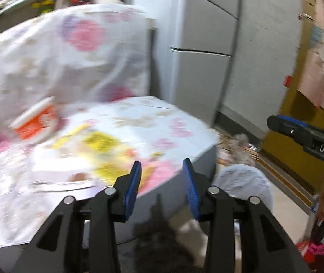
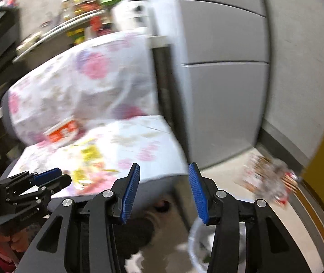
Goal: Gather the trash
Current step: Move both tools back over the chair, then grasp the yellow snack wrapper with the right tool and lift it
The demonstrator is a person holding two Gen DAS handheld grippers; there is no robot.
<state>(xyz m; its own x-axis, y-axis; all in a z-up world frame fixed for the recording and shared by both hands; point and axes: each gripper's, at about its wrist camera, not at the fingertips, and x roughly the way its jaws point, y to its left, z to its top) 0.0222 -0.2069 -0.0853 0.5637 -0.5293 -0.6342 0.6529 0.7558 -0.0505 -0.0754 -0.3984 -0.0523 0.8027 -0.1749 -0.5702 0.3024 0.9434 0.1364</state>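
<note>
Both views are blurred by motion. A yellow wrapper lies on the seat of an armchair under a flowered cover; it also shows in the right wrist view. An orange and white carton leans at the seat's back, also seen in the right wrist view. My left gripper is open and empty above the seat's front edge. My right gripper is open and empty, to the right of the left one. A white-lined bin stands on the floor below it.
A grey fridge stands right of the chair. Crumpled wrappers lie on the floor by a yellow door. A cluttered counter is behind the chair. The bin's white bag shows beside the seat.
</note>
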